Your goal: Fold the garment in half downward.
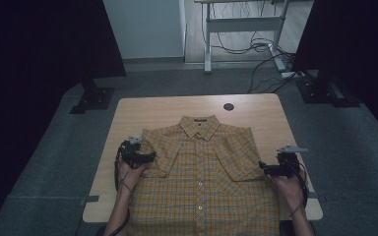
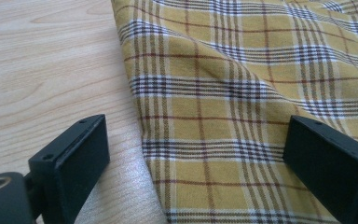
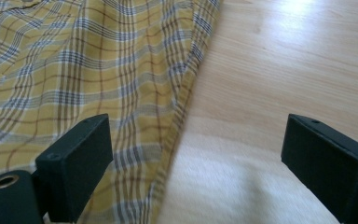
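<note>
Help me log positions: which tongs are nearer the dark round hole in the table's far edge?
Left, narrowly. The left tongs sit at the shirt's left sleeve edge, the right tongs at its right edge, slightly farther down the table from the hole.

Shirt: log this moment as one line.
shirt: flat on table, buttoned | left tool: open, straddling shirt edge | right tool: open, straddling shirt edge
</note>
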Action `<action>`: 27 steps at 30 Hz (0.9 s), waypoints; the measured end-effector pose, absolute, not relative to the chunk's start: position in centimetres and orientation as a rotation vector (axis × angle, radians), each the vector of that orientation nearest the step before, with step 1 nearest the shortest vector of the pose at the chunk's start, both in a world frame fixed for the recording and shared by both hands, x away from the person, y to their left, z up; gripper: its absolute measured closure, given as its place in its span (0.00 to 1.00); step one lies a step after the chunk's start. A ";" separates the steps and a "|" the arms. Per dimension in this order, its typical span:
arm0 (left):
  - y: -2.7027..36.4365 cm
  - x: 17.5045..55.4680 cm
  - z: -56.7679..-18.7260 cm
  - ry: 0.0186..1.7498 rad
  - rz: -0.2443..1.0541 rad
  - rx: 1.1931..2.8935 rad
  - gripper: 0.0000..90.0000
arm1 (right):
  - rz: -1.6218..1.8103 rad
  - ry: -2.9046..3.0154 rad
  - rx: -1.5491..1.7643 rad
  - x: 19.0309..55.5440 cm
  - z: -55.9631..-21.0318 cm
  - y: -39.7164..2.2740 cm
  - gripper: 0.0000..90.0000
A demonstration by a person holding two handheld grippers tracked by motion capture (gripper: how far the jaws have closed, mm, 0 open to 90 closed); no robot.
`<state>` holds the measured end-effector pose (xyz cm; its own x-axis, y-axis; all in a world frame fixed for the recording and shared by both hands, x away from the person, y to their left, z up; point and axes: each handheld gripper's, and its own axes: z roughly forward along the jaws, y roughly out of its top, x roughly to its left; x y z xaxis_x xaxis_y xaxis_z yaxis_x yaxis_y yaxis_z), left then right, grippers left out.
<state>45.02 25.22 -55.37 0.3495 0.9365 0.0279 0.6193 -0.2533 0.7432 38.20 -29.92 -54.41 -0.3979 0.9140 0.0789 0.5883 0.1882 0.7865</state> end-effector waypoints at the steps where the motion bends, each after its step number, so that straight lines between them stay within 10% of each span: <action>1: 25.2 45.0 -55.4 1.352 0.635 1.974 0.08 | 1.074 2.067 1.404 38.4 -54.4 -29.8 0.09; 27: 25.3 44.9 -55.4 1.337 0.621 1.980 0.06 | 1.069 2.141 1.354 42.9 -55.4 -25.9 0.10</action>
<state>44.92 25.29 -55.38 0.3643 0.9310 0.0222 0.6172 -0.2593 0.7428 42.90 -25.93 -55.45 -0.4573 0.8865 0.0705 0.5891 0.2426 0.7708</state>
